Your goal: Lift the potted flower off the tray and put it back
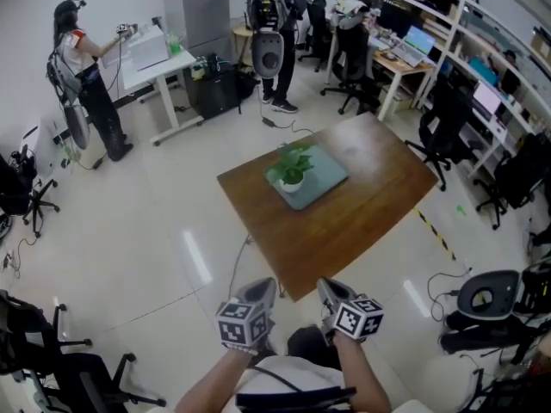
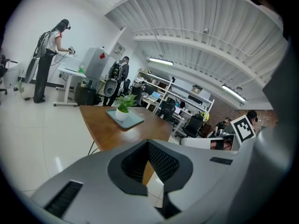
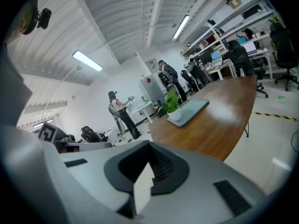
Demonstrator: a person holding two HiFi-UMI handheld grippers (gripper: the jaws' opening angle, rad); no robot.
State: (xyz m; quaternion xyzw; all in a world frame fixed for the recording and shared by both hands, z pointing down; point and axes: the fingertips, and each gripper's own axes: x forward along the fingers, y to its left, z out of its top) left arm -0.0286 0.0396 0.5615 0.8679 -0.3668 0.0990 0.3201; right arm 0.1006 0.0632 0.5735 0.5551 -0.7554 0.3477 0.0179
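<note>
Standing on the tray [image 1: 325, 179] on the wooden table [image 1: 370, 222], the potted flower [image 1: 293, 170] is well apart from both grippers. The left gripper [image 1: 263, 287] and the right gripper [image 1: 327, 287] have jaws pressed together, holding nothing.

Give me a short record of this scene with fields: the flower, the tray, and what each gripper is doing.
potted flower: upright on the tray, at one end
tray: flat on the wooden table
left gripper: jaws together, empty, short of the table
right gripper: jaws together, empty, beside the left one
task state: flower not yet lifted
</note>
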